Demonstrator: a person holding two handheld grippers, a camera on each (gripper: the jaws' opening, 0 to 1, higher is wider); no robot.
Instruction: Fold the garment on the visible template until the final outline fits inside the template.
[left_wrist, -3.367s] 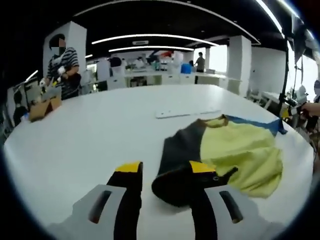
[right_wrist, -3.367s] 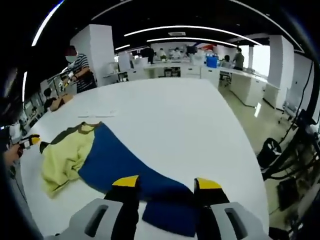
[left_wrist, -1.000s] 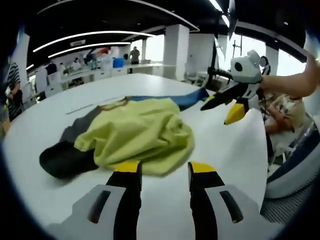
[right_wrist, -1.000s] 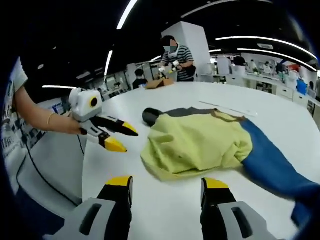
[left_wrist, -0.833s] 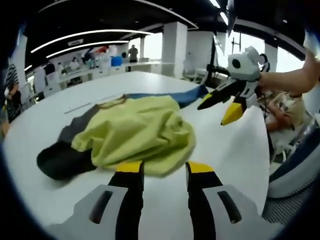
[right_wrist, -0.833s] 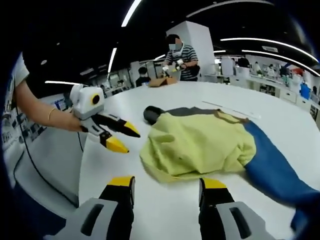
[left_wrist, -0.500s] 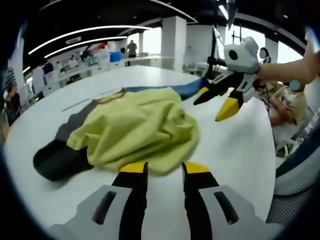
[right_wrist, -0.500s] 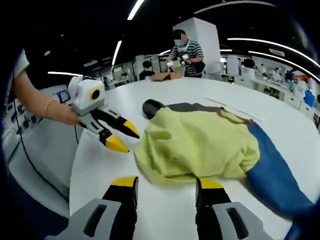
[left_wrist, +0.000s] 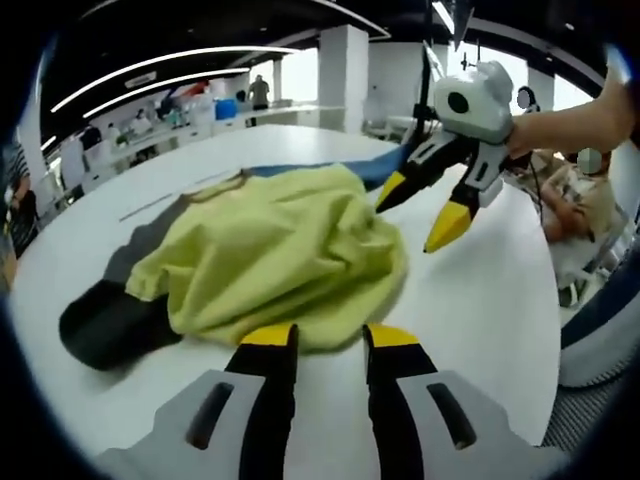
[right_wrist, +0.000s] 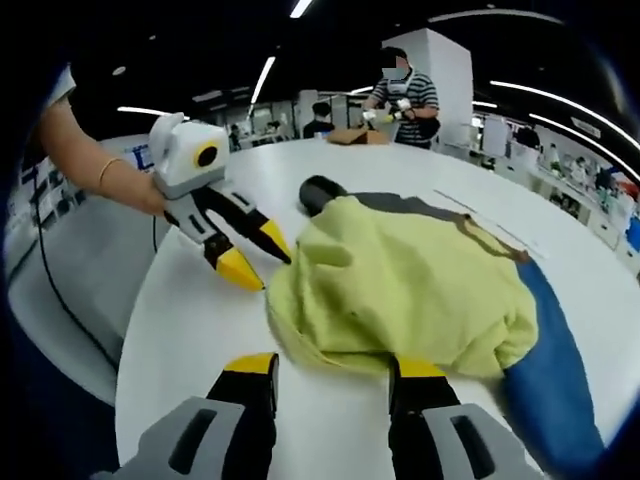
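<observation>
- The left gripper (left_wrist: 318, 338) has its yellow-tipped jaws parted with a gap between them, nothing held; the tips sit just at the near hem of the garment (left_wrist: 280, 255).
- The right gripper (right_wrist: 332, 368) also stands with jaws apart and grips nothing; its right jaw tip meets the yellow edge of the garment (right_wrist: 410, 285), while its left jaw tip lies over bare table.
- In the left gripper view the garment lies bunched just ahead of the jaws on the white table (left_wrist: 480, 300): a yellow body in the middle, a dark sleeve (left_wrist: 105, 325) trailing off to the left of the jaws, a blue sleeve (left_wrist: 375, 170) stretching away beyond the yellow part.
- In the right gripper view the dark sleeve (right_wrist: 325, 190) points away ahead of the jaws and the blue sleeve (right_wrist: 555, 385) runs off to their right.
- The right gripper (left_wrist: 420, 210) enters the left gripper view from the right, jaws spread, hovering just beside the garment's right edge.
- The left gripper (right_wrist: 255, 255) enters the right gripper view from the left, jaws spread, tips close to the yellow fabric's left edge.
- A person in a striped shirt (right_wrist: 405, 95) stands at the table's far side.
</observation>
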